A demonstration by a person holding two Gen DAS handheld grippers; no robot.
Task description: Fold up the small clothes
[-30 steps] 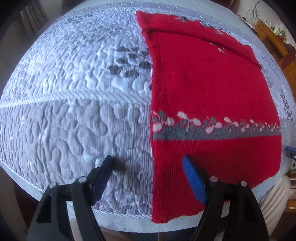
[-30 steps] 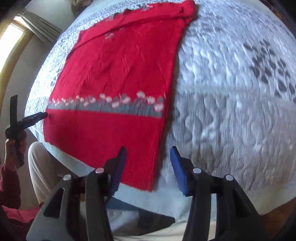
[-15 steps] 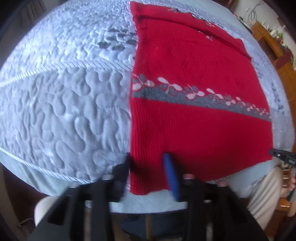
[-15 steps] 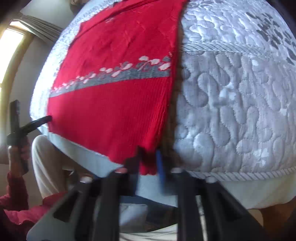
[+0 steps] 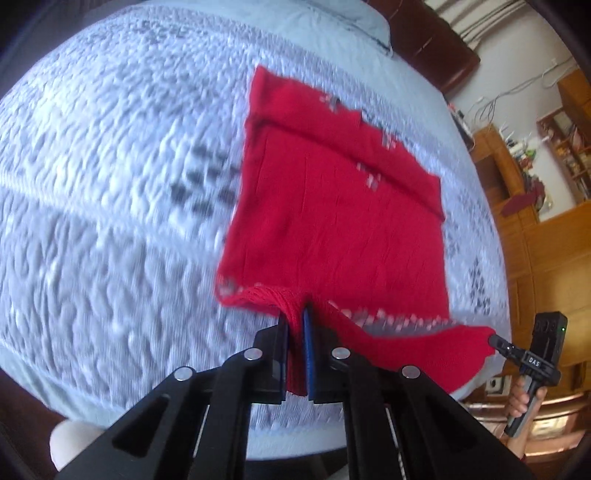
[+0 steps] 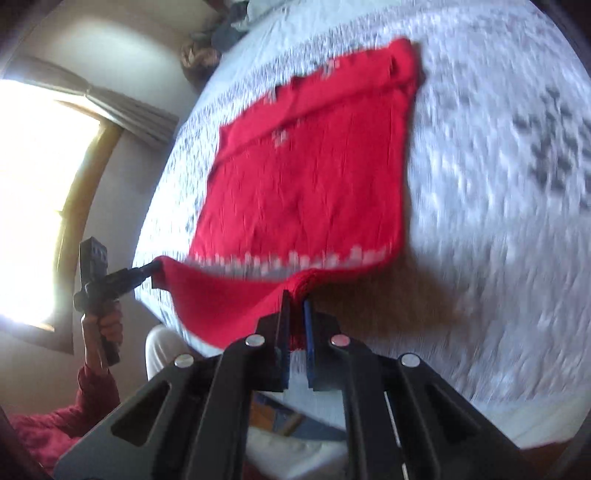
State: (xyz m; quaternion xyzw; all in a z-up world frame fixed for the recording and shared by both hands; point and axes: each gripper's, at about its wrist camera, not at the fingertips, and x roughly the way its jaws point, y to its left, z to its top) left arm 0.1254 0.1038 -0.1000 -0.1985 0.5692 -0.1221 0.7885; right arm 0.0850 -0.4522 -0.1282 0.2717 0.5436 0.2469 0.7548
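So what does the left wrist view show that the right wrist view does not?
Only the left view: wooden shelves, wall cables, and the right gripper seen from outside, at the hem's right corner.

Only the right view: a bright window with a curtain, a red sleeve, and the left gripper from outside.

Both: the red sweater on the quilt, its near hem lifted, each corner pinched between shut fingers.

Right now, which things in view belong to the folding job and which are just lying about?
Part of the job:
- red sweater, near hem lifted
- left hand-held gripper, shut on one hem corner
- right hand-held gripper, shut on the other corner
- quilted bedspread, the work surface

Lying about:
- wooden shelves
- pillow
- curtained window
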